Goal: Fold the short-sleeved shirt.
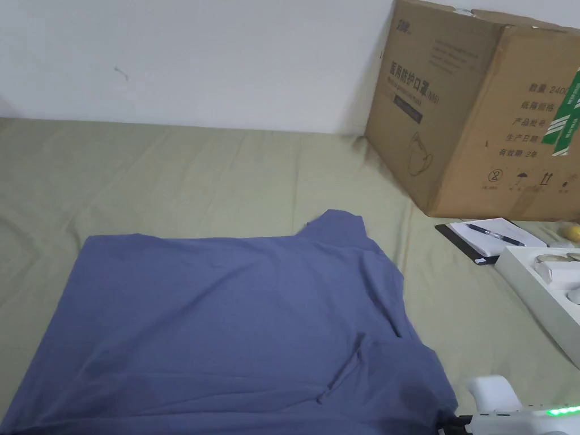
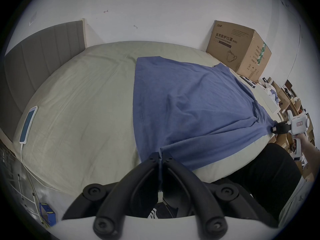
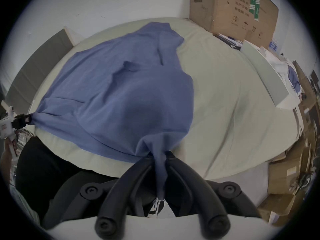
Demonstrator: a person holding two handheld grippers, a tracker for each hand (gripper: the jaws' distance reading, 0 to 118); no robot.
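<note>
A blue short-sleeved shirt [image 1: 226, 317] lies spread over the pale green bed sheet [image 1: 170, 170], its near edge pulled taut past the bed's front edge. In the left gripper view my left gripper [image 2: 160, 157] is shut on the shirt [image 2: 190, 96] at its near left corner. My right gripper [image 3: 160, 155] is shut on a bunched corner of the shirt [image 3: 121, 88] on the right side. The right gripper [image 2: 275, 128] also shows far off in the left gripper view, and the left gripper [image 3: 28, 120] far off in the right gripper view. In the head view the right gripper's white body [image 1: 510, 410] sits at the bottom right.
A big cardboard box [image 1: 481, 107] stands at the bed's back right. Beside it lie a notepad with a pen [image 1: 493, 235] and a white tray [image 1: 544, 289]. A phone on a cable [image 2: 28, 124] lies at the bed's left. The grey headboard [image 2: 43, 56] rises beyond.
</note>
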